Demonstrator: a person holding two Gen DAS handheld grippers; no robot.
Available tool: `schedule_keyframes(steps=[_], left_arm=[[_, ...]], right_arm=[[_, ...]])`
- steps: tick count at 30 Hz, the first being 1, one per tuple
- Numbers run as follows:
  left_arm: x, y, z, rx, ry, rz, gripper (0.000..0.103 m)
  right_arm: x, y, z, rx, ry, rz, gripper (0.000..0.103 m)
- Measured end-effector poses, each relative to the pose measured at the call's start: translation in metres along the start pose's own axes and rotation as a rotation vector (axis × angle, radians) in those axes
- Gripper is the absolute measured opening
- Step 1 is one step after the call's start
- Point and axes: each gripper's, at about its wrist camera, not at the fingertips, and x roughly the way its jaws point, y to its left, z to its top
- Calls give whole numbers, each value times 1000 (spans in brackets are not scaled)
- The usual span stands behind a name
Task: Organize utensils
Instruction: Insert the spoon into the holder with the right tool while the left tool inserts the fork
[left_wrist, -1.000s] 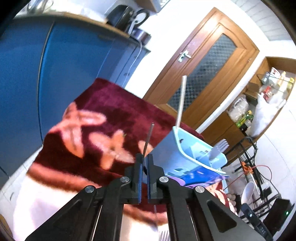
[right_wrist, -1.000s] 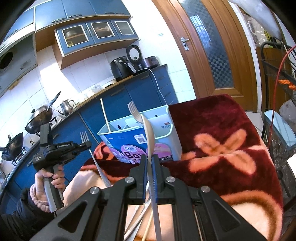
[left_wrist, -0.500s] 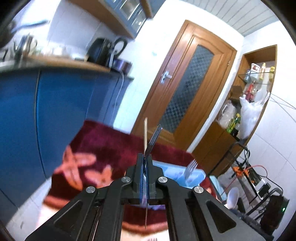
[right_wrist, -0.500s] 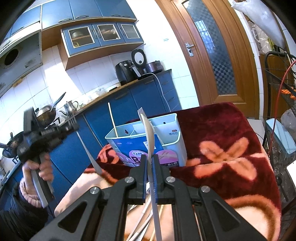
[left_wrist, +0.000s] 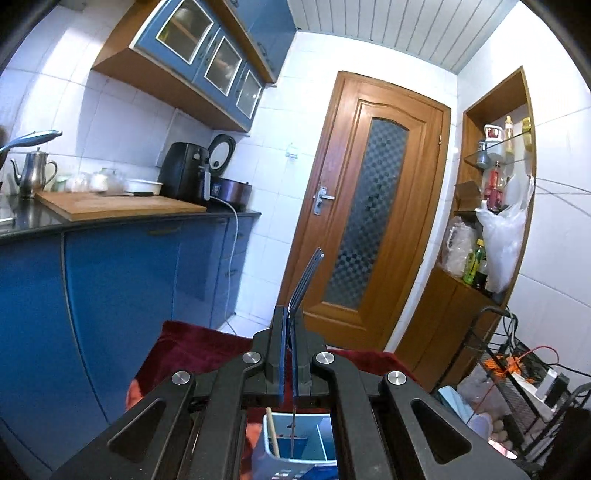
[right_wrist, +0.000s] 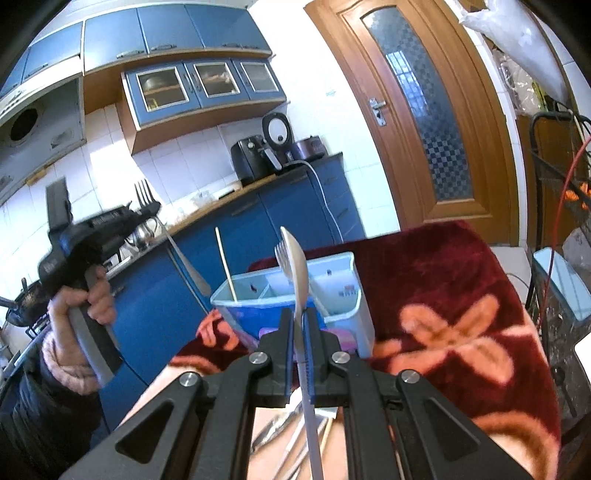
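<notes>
My left gripper (left_wrist: 290, 332) is shut on a metal fork (left_wrist: 306, 275), tines up, handle hanging down over the light blue utensil holder (left_wrist: 295, 437). A chopstick (left_wrist: 272, 430) stands in that holder. In the right wrist view a hand holds the left gripper (right_wrist: 153, 206) high at the left, the fork (right_wrist: 184, 262) slanting down from it toward the holder (right_wrist: 345, 275). My right gripper (right_wrist: 299, 328) is shut on a pale spoon (right_wrist: 297, 266), bowl up, just in front of the holder. Another fork (right_wrist: 281, 254) and a chopstick (right_wrist: 225, 258) stand inside.
The holder stands on a dark red blanket with orange flowers (right_wrist: 443, 295). Loose utensils (right_wrist: 291, 439) lie under my right gripper. Blue cabinets (left_wrist: 110, 295) with a worktop run along the left, a wooden door (left_wrist: 369, 221) is behind, and a wire rack with cables (left_wrist: 524, 369) is at right.
The left gripper has risen with the fork and rolled, so the holder has dropped to the bottom of its view. The right gripper with the spoon has barely moved.
</notes>
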Motion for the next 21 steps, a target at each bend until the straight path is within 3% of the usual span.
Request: schedule_keyframes(steps=[9, 21], left_arm=[[30, -5, -28, 33, 39, 23, 1], [54, -5, -66, 25, 126, -9, 2]], right_arm=[[14, 5, 34, -28, -130, 1, 7], [77, 2, 59, -102, -274, -54, 8]])
